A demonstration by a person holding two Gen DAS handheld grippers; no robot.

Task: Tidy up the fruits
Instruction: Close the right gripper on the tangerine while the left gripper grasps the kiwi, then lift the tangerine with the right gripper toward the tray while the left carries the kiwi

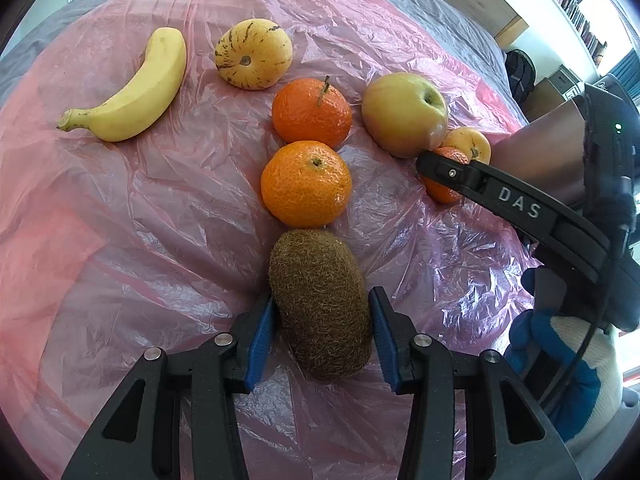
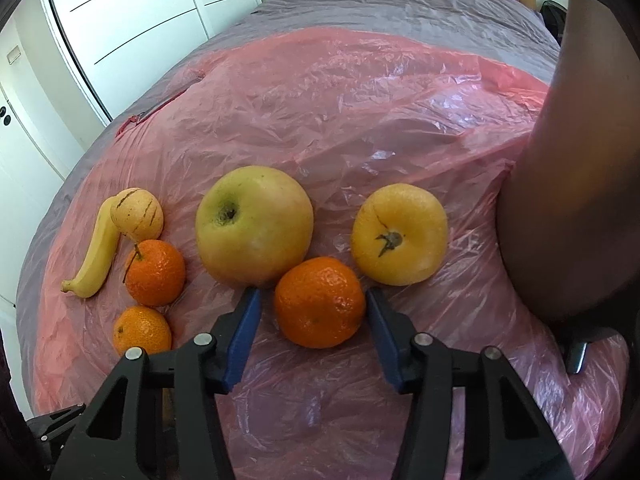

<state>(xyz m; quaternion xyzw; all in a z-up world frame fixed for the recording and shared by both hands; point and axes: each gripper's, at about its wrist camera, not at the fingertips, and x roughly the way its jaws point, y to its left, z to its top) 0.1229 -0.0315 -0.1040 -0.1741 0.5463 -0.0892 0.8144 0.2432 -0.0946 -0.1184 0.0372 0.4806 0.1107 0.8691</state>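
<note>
Left gripper (image 1: pixel 322 326): its blue-padded jaws bracket the fuzzy brown oval kiwi (image 1: pixel 320 304); the pads look just clear of the skin, though I can't be sure from this angle.
Kiwi: lying on the crinkled pink plastic sheet (image 1: pixel 140 220), at 6 o'clock from the nearer round orange mandarin (image 1: pixel 306 184) and nearly touching it.
Stemmed orange mandarin (image 1: pixel 312 114): at 12 o'clock from the nearer one, touching it.
Right gripper (image 2: pixel 314 316): jaws spread wide on either side of a third glossy orange mandarin (image 2: pixel 319 303), a gap showing on each side.
Third mandarin: between the large yellow-green apple (image 2: pixel 254 226) at 10 o'clock and the round yellow tomato-like fruit (image 2: pixel 399 234) at 2 o'clock.
Far left: curved yellow banana (image 1: pixel 132 92), with the pale yellow purple-streaked melon (image 1: pixel 254 54) beside it.
Underneath: a grey-covered bed (image 2: pixel 400 4).
</note>
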